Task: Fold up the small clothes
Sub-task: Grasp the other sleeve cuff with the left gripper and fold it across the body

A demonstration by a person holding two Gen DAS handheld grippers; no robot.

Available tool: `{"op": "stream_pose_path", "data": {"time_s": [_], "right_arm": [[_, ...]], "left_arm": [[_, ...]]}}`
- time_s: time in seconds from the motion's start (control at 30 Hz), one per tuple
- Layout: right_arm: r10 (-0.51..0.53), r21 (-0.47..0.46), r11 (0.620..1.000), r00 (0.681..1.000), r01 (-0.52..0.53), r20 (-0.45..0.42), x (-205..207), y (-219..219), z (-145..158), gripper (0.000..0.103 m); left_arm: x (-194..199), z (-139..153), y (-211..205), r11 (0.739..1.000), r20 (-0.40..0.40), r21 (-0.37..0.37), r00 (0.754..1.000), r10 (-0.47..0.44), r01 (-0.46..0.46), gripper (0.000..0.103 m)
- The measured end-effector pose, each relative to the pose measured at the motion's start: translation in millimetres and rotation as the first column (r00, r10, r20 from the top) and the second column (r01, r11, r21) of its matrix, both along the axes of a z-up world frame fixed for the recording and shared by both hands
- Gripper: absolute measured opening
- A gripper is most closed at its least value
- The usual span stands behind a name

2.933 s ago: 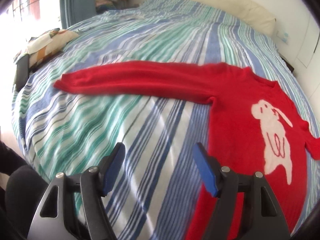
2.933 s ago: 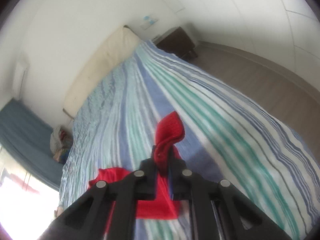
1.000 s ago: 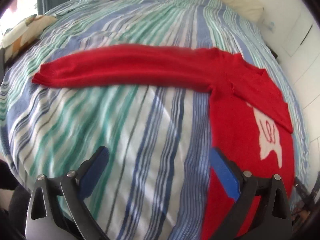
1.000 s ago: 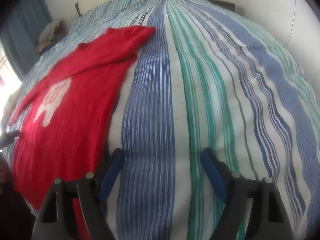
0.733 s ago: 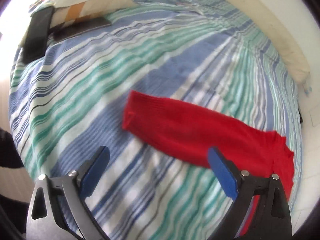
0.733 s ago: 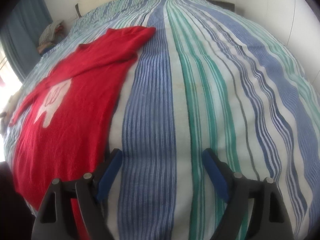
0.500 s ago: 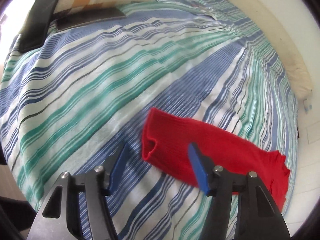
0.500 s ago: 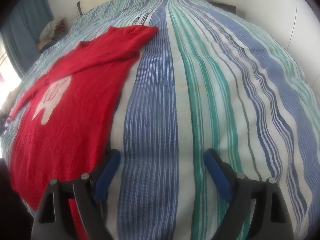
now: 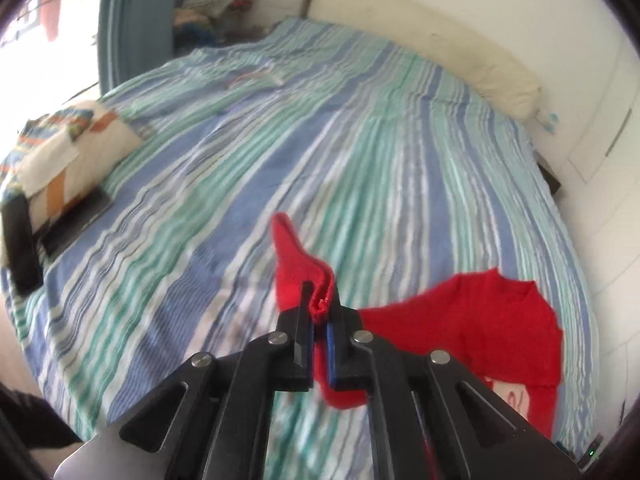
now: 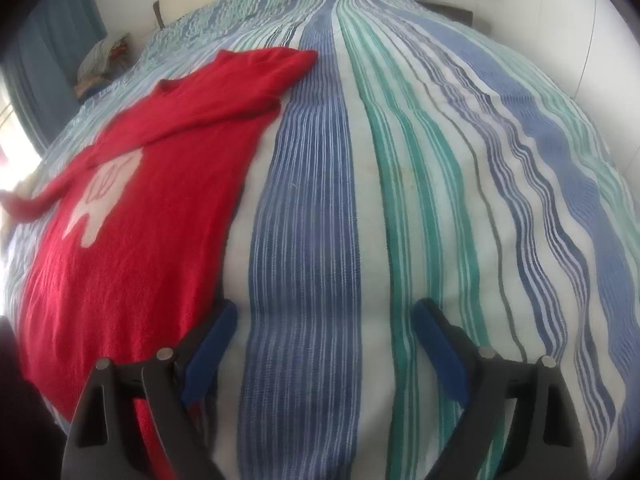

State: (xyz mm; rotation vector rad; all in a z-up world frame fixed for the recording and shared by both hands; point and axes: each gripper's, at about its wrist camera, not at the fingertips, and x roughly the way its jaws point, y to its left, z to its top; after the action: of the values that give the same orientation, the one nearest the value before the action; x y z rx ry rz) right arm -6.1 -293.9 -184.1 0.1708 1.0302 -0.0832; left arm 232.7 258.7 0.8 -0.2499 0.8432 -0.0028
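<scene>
One view only, left gripper [image 9: 318,334] clamping red sweater [image 10: 132,216] cuff [image 9: 298,268]

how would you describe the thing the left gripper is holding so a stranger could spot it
Start at the wide bed with the blue, green and white striped cover. On it lies a red knitted sweater with a white animal shape on its front. The left gripper is shut on its long sleeve cuff, the only part lifted off the cover.

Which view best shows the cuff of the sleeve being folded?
The left wrist view: the left gripper is shut on the sleeve cuff, lifted above the striped bedspread. The right wrist view shows only a blurred bit of that sleeve at its left edge, beyond the red sweater.
</scene>
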Motion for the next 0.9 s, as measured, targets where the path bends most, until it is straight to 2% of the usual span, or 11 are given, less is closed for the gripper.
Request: {"op": "stream_pose_path", "data": {"time_s": [0.13, 0.3, 0.37, 0.4, 0.43, 0.47, 0.53, 0.6, 0.73, 0.8, 0.9], "right_arm": [[-0.001, 0.004, 1.0, 1.0, 0.001, -0.001, -0.3, -0.5, -0.1, 0.089], [0.004, 0.007, 1.0, 1.0, -0.004, 0.001, -0.9, -0.8, -0.1, 0.089], [0.005, 0.008, 1.0, 1.0, -0.005, 0.002, -1.5, -0.7, 0.1, 0.089], [0.005, 0.008, 1.0, 1.0, -0.005, 0.002, -2.4, -0.5, 0.2, 0.089], [0.006, 0.008, 1.0, 1.0, -0.006, 0.003, -2.7, -0.5, 0.2, 0.089], [0.006, 0.009, 1.0, 1.0, -0.007, 0.003, -3.1, -0.7, 0.3, 0.089], [0.009, 0.011, 1.0, 1.0, -0.009, 0.002, -4.1, -1.1, 0.6, 0.089], [0.013, 0.014, 1.0, 1.0, -0.013, 0.002, -5.8, -1.7, 1.0, 0.089], [0.02, 0.018, 1.0, 1.0, -0.019, -0.003, -7.1, -2.6, 0.9, 0.09], [0.025, 0.023, 0.999, 1.0, -0.024, -0.005, -6.2, -1.7, -0.1, 0.094], [0.029, 0.01, 1.0, 1.0, -0.029, -0.008, -3.9, 1.2, -1.0, 0.097]], "left_arm": [[24.2, 51.1, -117.3, 0.968, 0.096, 0.008, 0.964, -0.249, 0.25, 0.003], [36.5, 57.1, -257.5, 0.866, 0.12, 0.002, 0.86, -0.496, 0.5, 0.004], [41.0, 35.5, -304.0, 0.801, 0.072, -0.026, 0.8, -0.596, 0.598, 0.014], [43.1, 21.4, -320.9, 0.784, 0.035, -0.04, 0.785, -0.618, 0.619, 0.04], [44.0, 7.9, -330.7, 0.785, 0.003, -0.044, 0.786, -0.618, 0.618, 0.065], [42.0, -1.8, -332.9, 0.793, -0.007, -0.048, 0.794, -0.608, 0.607, 0.069], [42.1, -15.8, -318.7, 0.812, -0.009, -0.069, 0.814, -0.581, 0.579, 0.068], [44.3, -28.9, -290.2, 0.853, -0.033, -0.069, 0.853, -0.521, 0.518, 0.068], [38.8, -64.3, -214.6, 0.925, -0.104, 0.014, 0.921, -0.376, 0.38, 0.068], [26.0, -86.1, -184.2, 0.935, -0.141, 0.058, 0.93, -0.339, 0.35, 0.068], [3.5, -115.7, -163.3, 0.915, -0.188, 0.095, 0.91, -0.37, 0.391, 0.069]]}}
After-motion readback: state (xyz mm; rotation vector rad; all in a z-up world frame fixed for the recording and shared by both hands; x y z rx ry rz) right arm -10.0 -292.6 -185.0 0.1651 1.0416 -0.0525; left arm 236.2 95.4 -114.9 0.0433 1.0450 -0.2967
